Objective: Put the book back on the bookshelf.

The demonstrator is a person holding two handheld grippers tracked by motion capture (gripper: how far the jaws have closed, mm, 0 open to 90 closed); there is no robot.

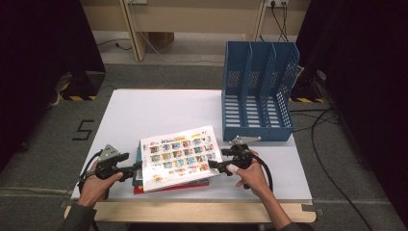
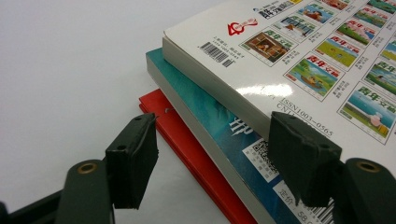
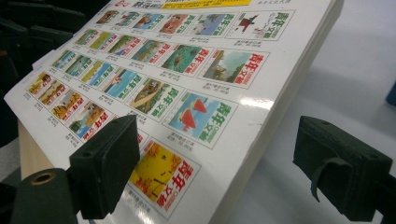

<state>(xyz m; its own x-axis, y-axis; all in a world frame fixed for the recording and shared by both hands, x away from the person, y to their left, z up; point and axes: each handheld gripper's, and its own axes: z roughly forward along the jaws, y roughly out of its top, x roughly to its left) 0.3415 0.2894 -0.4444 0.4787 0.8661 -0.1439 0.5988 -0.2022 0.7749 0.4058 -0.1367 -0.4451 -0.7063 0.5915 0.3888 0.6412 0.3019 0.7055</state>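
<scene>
Here, a stack of three books lies near the front edge of the white tabletop (image 1: 144,110): a white picture-covered book (image 1: 179,156) on top, a teal book (image 2: 219,126) beneath it, and a red book (image 2: 187,149) at the bottom. The left claw (image 1: 136,167) stands at the stack's left side, its jaws spread wide; in the left gripper view one jaw hangs over bare tabletop beside the red book and the other over the teal cover, neither gripping. The right claw (image 1: 215,166) stands at the white book's right edge, also wide open; in the right gripper view that edge runs between the jaws, one over the cover (image 3: 187,107) and one over the tabletop. A blue file rack (image 1: 257,91) stands upright behind, well apart from the stack.
</scene>
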